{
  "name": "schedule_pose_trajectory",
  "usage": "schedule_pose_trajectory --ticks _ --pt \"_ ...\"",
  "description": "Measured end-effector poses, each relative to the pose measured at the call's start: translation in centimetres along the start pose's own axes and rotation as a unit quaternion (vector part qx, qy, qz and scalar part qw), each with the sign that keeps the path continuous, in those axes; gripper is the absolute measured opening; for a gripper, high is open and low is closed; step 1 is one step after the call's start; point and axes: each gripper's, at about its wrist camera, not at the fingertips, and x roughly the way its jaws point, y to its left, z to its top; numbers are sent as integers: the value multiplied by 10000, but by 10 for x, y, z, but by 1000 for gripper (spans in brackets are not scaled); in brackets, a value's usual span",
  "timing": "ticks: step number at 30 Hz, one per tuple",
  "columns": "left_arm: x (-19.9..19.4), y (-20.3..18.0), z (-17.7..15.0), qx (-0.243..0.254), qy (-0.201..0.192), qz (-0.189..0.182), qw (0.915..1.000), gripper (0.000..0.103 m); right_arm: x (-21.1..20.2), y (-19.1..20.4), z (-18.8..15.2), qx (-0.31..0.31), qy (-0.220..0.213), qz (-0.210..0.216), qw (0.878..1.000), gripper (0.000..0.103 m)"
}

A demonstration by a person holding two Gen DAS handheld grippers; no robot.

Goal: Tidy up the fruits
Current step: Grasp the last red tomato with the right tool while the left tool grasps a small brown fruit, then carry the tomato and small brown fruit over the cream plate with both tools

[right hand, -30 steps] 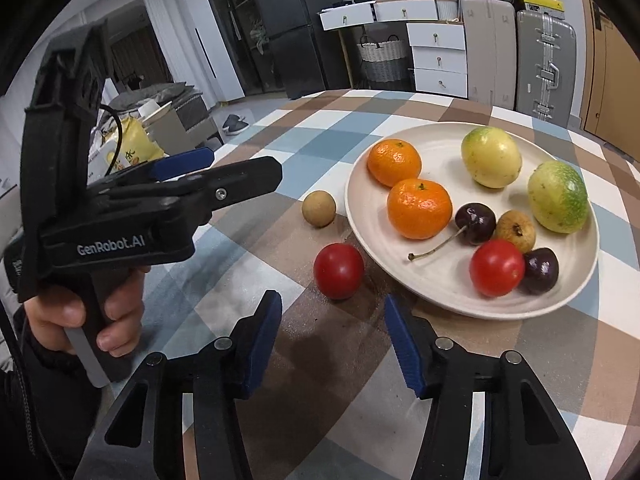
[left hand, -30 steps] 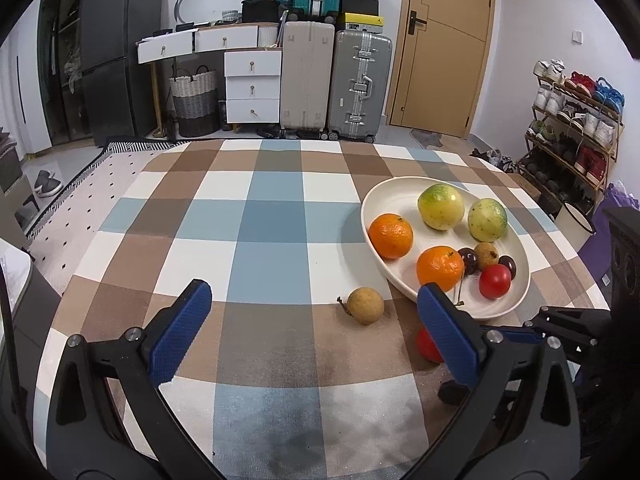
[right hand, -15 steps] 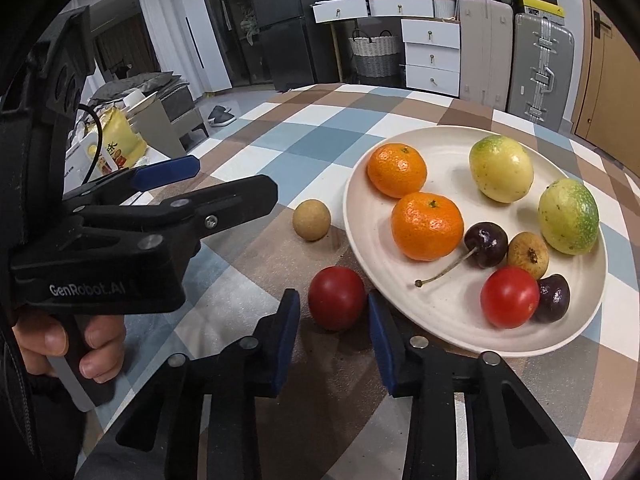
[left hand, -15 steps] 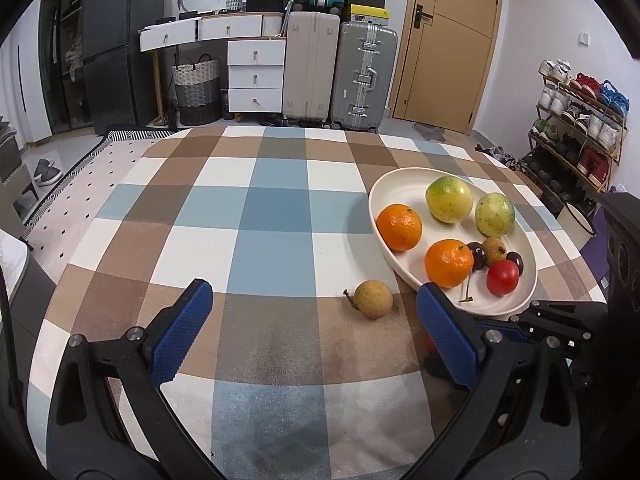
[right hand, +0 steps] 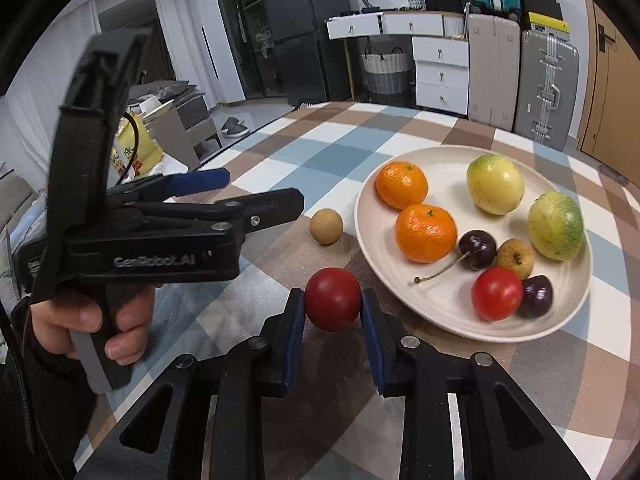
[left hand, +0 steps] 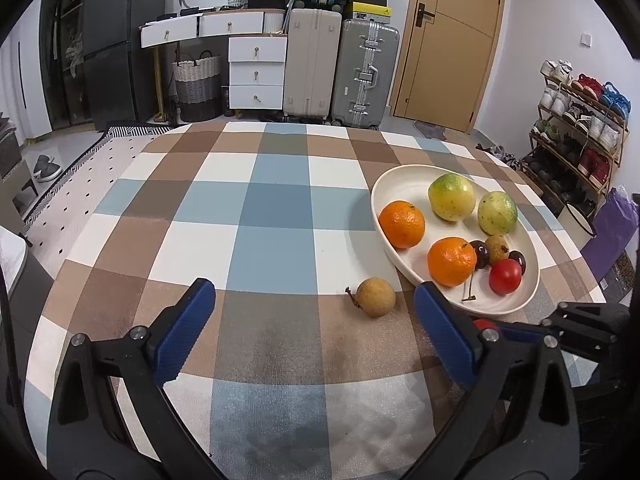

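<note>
Just left of the plate [right hand: 460, 320] on the counter [right hand: 280, 152], your right hand-held gripper [right hand: 333, 300] has just closed on the red tomato [right hand: 332, 298], so lift it rightward; your left hand-held gripper [left hand: 314, 328] stands wide, empty.

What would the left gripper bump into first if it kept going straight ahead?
Probably the tablecloth. The left gripper points down at bare checks, jaws open. The small brown fruit sits right of centre, so it may slip between the jaws untouched; depth is unclear.
</note>
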Motion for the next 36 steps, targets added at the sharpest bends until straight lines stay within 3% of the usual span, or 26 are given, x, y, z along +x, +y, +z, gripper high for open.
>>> schedule_pose_trajectory --ticks 7,13,18,22,27,29,36 --pt "7 -3 -2 32 119 -16 9999 99 -39 -22 5 328 -673 -166 9971 29" --pt "20 -16 -3 266 401 -97 9988 92 -50 -50 7 764 -863 -433 9924 29" --pt "39 -24 -2 348 764 -129 9964 71 -53 -67 6 947 -871 -622 9897 29" --pt "48 -30 0 288 834 -255 9958 58 -53 -73 4 1003 -857 -694 9888 29" --pt "50 -37 -1 437 863 -373 9946 30 -54 -78 2 1064 -847 -717 9881 29" --pt "48 -35 -1 400 860 -452 9945 23 -53 -78 2 1083 -859 -721 9878 29" --pt "37 -38 -3 514 662 -454 9954 23 -55 -81 1 1112 -902 -741 9869 29"
